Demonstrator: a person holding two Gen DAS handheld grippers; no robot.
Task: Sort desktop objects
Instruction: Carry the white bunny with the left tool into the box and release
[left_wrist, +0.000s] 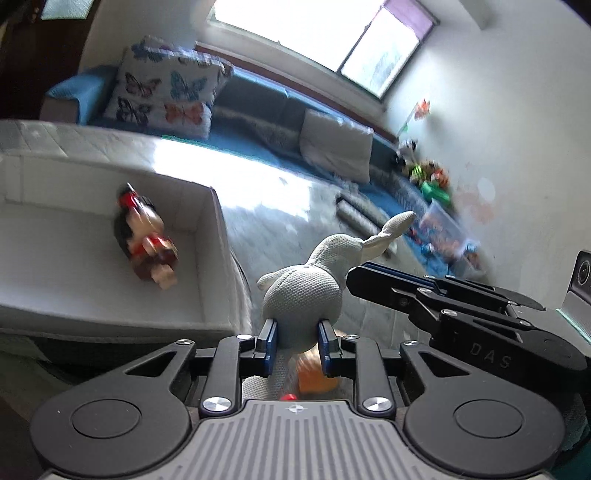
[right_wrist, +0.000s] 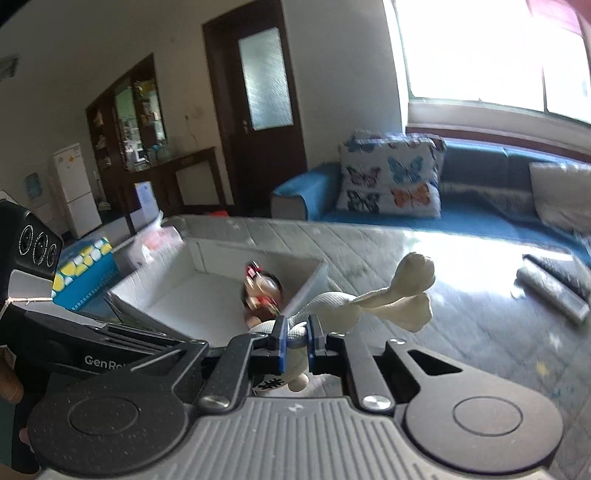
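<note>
Grey mesh-fabric plush rabbit (left_wrist: 303, 295), long-eared

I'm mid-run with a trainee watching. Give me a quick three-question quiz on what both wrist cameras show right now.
1. True or false: the left gripper is shut on the grey plush toy.
2. What already lies in the white box? A) a doll in red, B) a remote, C) nothing.
3. Fill in: the right gripper is shut on the ____ plush toy.

Key: 1 true; 2 A, the doll; 3 cream.
</note>
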